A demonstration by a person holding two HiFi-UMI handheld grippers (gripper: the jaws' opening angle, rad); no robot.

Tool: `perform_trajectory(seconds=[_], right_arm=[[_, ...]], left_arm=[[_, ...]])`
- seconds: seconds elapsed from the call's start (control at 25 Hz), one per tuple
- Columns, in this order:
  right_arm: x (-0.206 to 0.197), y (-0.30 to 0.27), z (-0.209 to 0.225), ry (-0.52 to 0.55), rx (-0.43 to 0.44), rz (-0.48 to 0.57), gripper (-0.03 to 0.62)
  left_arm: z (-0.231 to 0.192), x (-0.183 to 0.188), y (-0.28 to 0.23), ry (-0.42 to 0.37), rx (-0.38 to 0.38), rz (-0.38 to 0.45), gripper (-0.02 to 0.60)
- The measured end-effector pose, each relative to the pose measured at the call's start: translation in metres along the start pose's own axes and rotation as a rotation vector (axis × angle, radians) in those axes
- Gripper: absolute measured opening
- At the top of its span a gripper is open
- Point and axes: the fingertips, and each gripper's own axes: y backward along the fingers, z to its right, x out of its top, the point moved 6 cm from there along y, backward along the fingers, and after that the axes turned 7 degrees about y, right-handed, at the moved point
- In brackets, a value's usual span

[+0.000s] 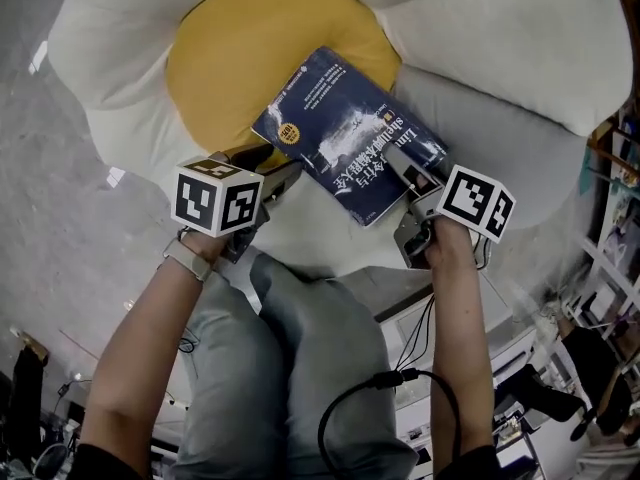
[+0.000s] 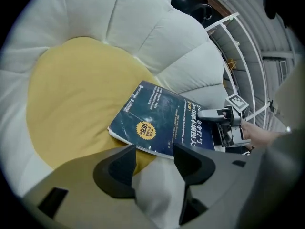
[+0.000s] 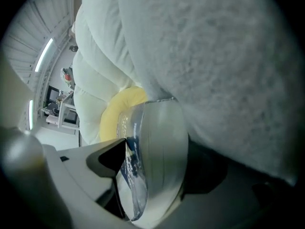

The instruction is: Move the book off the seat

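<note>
Dark blue paperback book (image 1: 345, 133) on white petal-shaped cushion seat (image 1: 130, 58); right gripper (image 1: 410, 193) spread astride its four o'clock edge, left gripper (image 1: 275, 168) spread, empty, at eight o'clock

White-petalled flower seat (image 1: 120, 58) with yellow centre, dark blue book (image 1: 345, 133) on its near part

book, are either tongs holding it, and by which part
Not held yet, it seems: the right tongs stand open astride the right edge of the book without clamping; the left tongs are open, empty.
</note>
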Motion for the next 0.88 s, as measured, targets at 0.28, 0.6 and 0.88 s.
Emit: perform_trajectory(seconds=[0.28, 0.6, 0.88], right_arm=[[0.0, -0.004, -0.001, 0.029, 0.093, 0.043, 0.336], [0.003, -0.004, -0.011, 0.098, 0.238, 0.116, 0.213], [0.004, 0.0, -0.018, 0.115, 0.245, 0.149, 0.184]], left_arm=[[-0.003, -0.003, -0.001, -0.011, -0.002, 0.007, 0.244], [0.007, -0.011, -0.011, -0.033, -0.032, -0.067, 0.247], [0.015, -0.012, -0.013, -0.053, -0.021, -0.083, 0.245]])
